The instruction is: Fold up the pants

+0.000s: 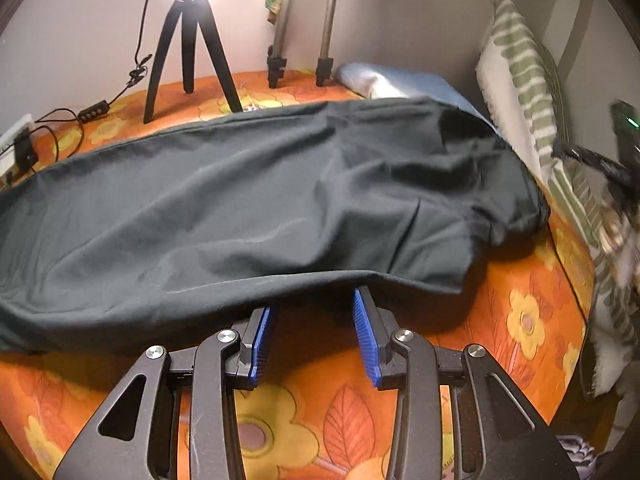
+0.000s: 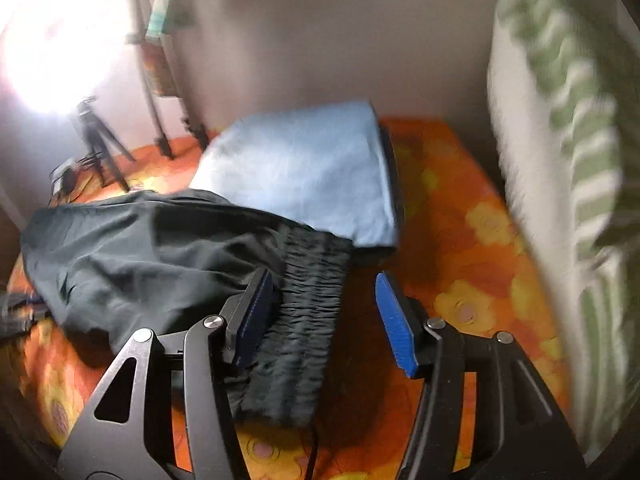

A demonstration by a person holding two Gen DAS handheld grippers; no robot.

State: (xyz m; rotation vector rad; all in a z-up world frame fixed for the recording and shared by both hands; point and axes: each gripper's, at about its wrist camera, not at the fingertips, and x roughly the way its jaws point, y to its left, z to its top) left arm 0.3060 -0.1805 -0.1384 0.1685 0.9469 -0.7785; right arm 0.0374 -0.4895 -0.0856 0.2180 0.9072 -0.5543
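Left gripper [image 1: 316, 300] meets pants [image 1: 240, 200] edge; bedsheet [image 1: 520, 320] rightward.

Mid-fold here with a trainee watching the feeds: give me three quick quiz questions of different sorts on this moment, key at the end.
1. True or false: the right gripper is clamped on the pants' elastic waistband.
2. Which item does the waist end overlap? A) light blue folded cloth B) striped pillow C) black tripod
3. Fill in: the left gripper's fingertips slip under the pants' near ____.

Key: 1 false, its jaws stand apart; 2 A; 3 edge.
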